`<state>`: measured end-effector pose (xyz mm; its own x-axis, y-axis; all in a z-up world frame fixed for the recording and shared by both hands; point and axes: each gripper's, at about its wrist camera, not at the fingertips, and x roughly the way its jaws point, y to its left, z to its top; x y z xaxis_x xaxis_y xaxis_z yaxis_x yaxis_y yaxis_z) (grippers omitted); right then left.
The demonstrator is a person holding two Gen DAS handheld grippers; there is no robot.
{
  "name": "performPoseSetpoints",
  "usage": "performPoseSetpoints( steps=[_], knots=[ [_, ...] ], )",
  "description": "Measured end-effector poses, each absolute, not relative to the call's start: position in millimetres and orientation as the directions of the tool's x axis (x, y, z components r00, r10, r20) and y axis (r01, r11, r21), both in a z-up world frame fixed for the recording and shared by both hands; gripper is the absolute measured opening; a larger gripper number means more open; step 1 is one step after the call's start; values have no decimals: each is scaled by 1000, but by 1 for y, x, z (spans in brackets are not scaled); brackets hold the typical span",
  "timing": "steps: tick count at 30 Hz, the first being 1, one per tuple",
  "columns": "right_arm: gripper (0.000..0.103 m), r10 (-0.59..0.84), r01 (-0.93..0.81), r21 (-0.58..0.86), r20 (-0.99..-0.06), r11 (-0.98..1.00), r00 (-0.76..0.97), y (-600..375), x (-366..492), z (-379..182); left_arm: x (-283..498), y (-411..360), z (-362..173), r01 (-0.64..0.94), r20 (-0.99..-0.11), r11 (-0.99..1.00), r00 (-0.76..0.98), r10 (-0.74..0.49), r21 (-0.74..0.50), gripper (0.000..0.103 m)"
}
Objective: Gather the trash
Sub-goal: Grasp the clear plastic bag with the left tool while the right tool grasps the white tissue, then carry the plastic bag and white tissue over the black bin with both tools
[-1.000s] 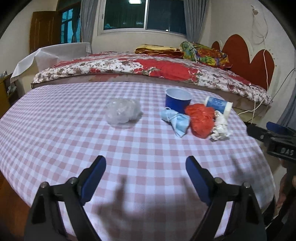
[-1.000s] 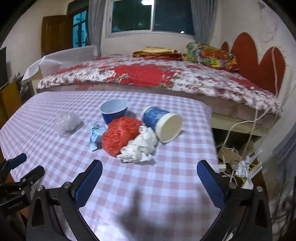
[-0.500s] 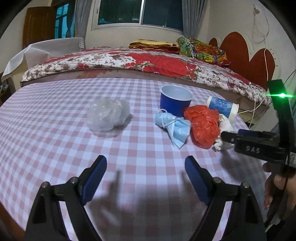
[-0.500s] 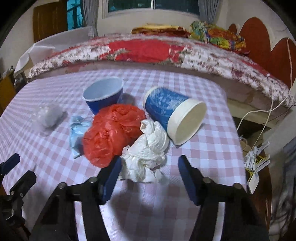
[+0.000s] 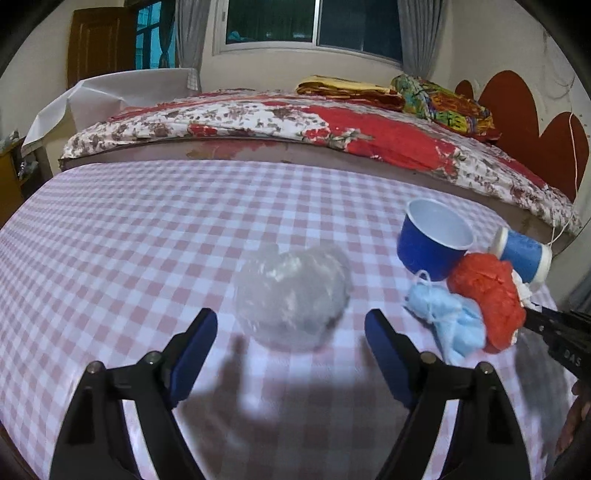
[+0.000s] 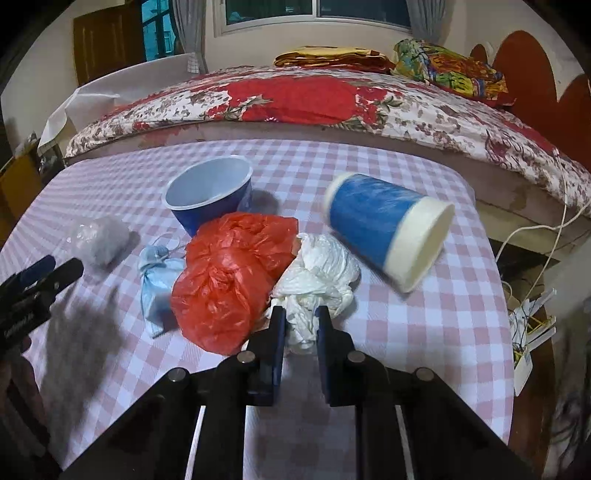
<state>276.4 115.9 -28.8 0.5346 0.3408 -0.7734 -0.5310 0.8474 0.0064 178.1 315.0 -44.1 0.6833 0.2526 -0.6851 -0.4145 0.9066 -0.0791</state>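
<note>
Both grippers have come in closer over the desk since the earlier frames. At the bottom centre of the right wrist view, the right gripper [image 6: 300,325] has just been closing, and its blue pads now pinch the near edge of the crumpled white tissue [image 6: 321,273]. In the left wrist view the left gripper [image 5: 291,332] has narrowed a little but stands wide apart and grips nothing; the clear plastic wad [image 5: 291,291] lies just beyond its tips, centred between them.

The desk [image 5: 147,221] is covered with a pink-and-white checked cloth and fills the lower half of both views, with dark gripper shadows across its near part. In the right wrist view the trash sits in a cluster at mid-frame: a red plastic bag [image 6: 232,280] touches the tissue on its left, a pale blue face mask [image 6: 157,280] lies left of the bag, an upright blue cup [image 6: 210,195] stands behind them, and a blue paper cup [image 6: 384,229] lies tipped on its side at the right.

Behind the desk, across the upper half of the frame, runs a bed [image 6: 295,99] with a red floral quilt, folded blankets and a bright patterned pillow. A red scalloped headboard [image 5: 524,122] stands at upper right, a curtained window [image 5: 314,22] at top centre, and a wooden door [image 5: 99,48] at upper left.
</note>
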Motion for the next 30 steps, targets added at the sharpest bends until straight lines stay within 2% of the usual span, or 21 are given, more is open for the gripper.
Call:
performPoseSetpoints(
  steps=[4, 7, 8, 9, 10, 11, 13, 14, 15, 16, 30],
  knots=[
    [17, 344, -548, -2, -776, 837, 528, 125, 280, -29, 194, 325, -52, -400, -716, 911, 664, 215, -97, 67],
    [17, 343, -540, 4, -777, 841, 528, 123, 280, -28, 201, 327, -54, -378, -731, 919, 658, 180, -114, 46],
    [20, 342, -539, 4, -776, 843, 530, 123, 280, -28, 202, 327, -56, -372, -736, 920, 656, 169, -120, 35],
    [27, 332, -532, -4, -777, 847, 535, 122, 280, -29, 202, 327, -55, -367, -734, 922, 660, 163, -126, 26],
    [51, 320, -527, -16, -779, 850, 539, 122, 280, -30, 200, 327, -54, -362, -726, 923, 669, 160, -130, 26],
    [64, 320, -529, -19, -778, 848, 540, 123, 280, -32, 197, 325, -52, -360, -718, 924, 676, 163, -129, 24],
    [64, 316, -534, -18, -790, 845, 526, 124, 281, -36, 191, 322, -51, -351, -710, 927, 686, 159, -133, 23],
    [57, 323, -538, -7, -793, 843, 516, 124, 282, -37, 187, 318, -50, -349, -707, 928, 690, 158, -133, 23],
    [44, 338, -544, 13, -796, 839, 502, 123, 283, -39, 183, 315, -49, -346, -703, 929, 693, 160, -130, 23],
    [21, 339, -544, 19, -800, 839, 495, 123, 282, -40, 179, 311, -48, -342, -700, 931, 696, 158, -130, 23],
    [18, 423, -552, 59, -711, 832, 561, 88, 236, -8, 142, 264, -42, -305, -685, 941, 717, 127, -145, 23]
  ],
)
